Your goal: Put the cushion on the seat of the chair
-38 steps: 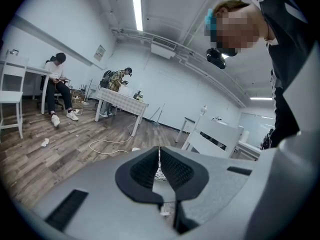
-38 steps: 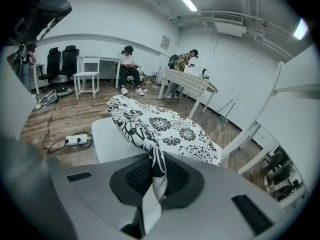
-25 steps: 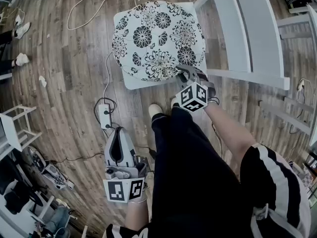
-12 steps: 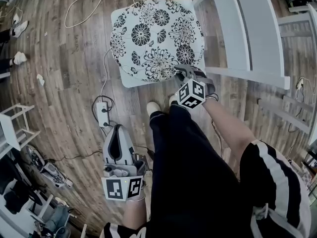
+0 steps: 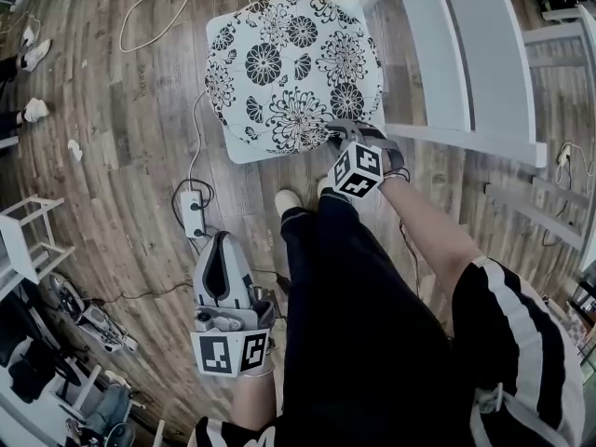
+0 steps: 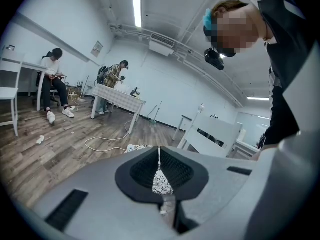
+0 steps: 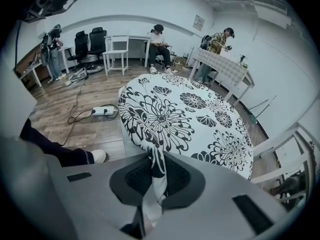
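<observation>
The round cushion (image 5: 293, 68), white with black flowers, lies across the pale square seat (image 5: 244, 149) of the white chair, whose back (image 5: 466, 54) rises to the right. My right gripper (image 5: 337, 136) is shut on the cushion's near edge. In the right gripper view a fold of the cushion (image 7: 185, 114) runs down between the pads of the right gripper (image 7: 154, 166). My left gripper (image 5: 222, 250) hangs low beside my leg, away from the chair, shut on nothing. In the left gripper view the left gripper (image 6: 159, 156) shows a sliver of cushion (image 6: 161, 183) far beyond its jaws.
A power strip (image 5: 196, 217) and a white cable (image 5: 168, 7) lie on the wood floor left of the chair. My shoe (image 5: 289, 203) stands just in front of the seat. White furniture (image 5: 28, 240) stands at the left. People sit at tables (image 7: 225, 64) in the background.
My right gripper has sunk a little toward the seat with the cushion's edge in it, and the cushion has shifted slightly left on the seat. The left gripper has kept still.
</observation>
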The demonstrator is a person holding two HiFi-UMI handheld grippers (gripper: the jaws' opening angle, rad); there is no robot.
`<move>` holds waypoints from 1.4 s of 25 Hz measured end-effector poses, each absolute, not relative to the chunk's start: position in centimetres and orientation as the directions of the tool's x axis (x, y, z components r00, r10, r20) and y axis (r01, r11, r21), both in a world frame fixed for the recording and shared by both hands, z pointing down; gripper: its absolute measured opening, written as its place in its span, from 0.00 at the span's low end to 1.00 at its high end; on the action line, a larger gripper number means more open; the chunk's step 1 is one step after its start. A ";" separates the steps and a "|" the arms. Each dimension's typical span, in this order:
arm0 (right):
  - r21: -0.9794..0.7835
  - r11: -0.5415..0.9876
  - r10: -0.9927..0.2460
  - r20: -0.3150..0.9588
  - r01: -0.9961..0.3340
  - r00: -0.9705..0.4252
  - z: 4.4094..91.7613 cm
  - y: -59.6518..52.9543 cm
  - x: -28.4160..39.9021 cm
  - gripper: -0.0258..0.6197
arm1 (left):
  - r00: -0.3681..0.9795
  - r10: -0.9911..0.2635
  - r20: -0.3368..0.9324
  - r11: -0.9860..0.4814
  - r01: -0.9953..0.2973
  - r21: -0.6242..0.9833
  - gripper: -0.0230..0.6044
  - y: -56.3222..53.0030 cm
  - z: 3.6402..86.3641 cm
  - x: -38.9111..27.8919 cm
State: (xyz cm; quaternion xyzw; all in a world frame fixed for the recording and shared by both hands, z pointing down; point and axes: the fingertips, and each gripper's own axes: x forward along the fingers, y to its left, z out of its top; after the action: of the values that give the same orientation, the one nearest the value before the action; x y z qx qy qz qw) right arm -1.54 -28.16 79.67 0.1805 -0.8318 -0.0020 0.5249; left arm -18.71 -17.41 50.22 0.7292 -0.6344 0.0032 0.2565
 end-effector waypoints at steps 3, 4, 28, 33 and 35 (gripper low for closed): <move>0.172 0.944 -0.273 0.885 -0.280 -0.376 79.9 -28.1 -1.6 0.09 | 0.198 -0.923 0.330 -0.065 -0.926 0.373 0.06 -17.4 50.3 -18.6; 0.166 0.947 -0.265 0.888 -0.275 -0.376 80.0 -28.1 -1.7 0.09 | 0.199 -0.923 0.330 -0.065 -0.925 0.375 0.06 -17.5 50.3 -18.6; 0.006 0.993 -0.050 0.930 -0.121 -0.365 80.5 -25.9 -2.0 0.30 | 0.217 -0.919 0.328 -0.080 -0.920 0.384 0.06 -18.3 50.2 -18.1; 0.011 0.992 -0.059 0.922 -0.125 -0.383 80.0 -25.6 -2.3 0.35 | 0.231 -0.918 0.324 -0.094 -0.917 0.387 0.06 -18.6 50.1 -17.7; 0.012 0.992 -0.059 0.918 -0.122 -0.391 79.8 -25.5 -2.3 0.37 | 0.236 -0.916 0.324 -0.098 -0.916 0.389 0.06 -18.7 50.1 -17.6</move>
State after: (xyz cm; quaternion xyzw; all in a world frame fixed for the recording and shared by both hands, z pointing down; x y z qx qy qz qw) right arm -2.34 -25.50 79.81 0.0543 -0.8336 0.0283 0.5490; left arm -17.56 -18.73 50.08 0.7409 -0.6183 -0.0005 0.2624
